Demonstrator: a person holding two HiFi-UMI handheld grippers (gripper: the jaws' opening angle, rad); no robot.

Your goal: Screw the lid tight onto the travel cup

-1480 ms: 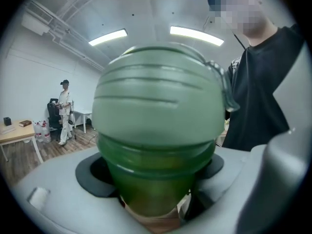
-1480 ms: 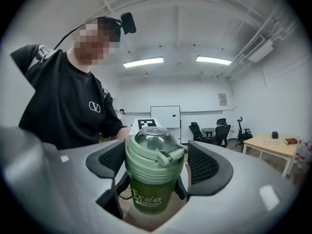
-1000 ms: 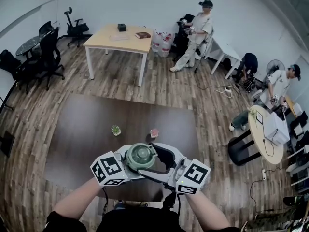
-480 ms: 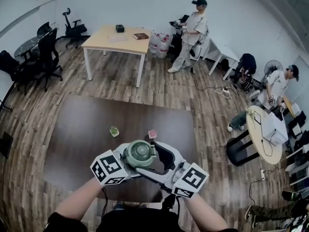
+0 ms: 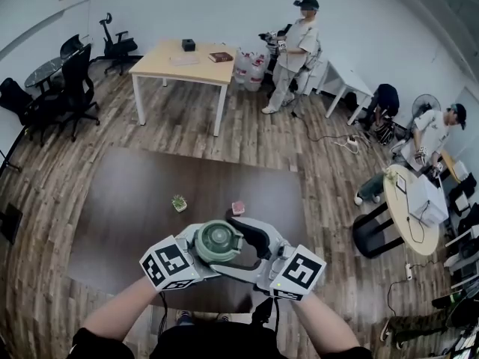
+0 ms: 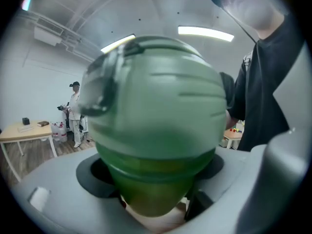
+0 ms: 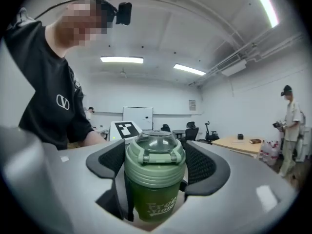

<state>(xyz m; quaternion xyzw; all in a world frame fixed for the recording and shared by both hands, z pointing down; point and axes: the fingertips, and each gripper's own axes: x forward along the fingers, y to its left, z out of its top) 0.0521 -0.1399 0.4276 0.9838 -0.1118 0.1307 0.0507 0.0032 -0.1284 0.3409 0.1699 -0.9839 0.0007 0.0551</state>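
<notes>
Green travel cup [image 5: 217, 242] is held up in the air right in front of the person, over the near part of the dark counter [image 5: 135, 200], not resting on it. Left hand-held gripper [image 6: 155, 177] is clenched on the cup's body just under the lid [image 7: 155, 155], with the cup tipped toward its camera. Right hand-held gripper [image 7: 156, 167] comes in from the right. Its black pads [image 7: 200, 165] are clamped either side at about lid height, so I read that one as the turning hand, though it overlaps the top of the body too.

Lid looks seated square with its flip latch down. My guess is we're in the tightening step, maybe late in it. Next move wants the left to hold the body dead steady while the right twists the lid, then lets go and re-grips if another turn is needed.

Farther out on the counter sit a little green plant thing [image 5: 179, 202] and a pinkish block [image 5: 239, 207], both well clear. Beyond that there's a pale wooden table [image 5: 183, 62] and a person [image 5: 296, 51] standing by the far wall.
</notes>
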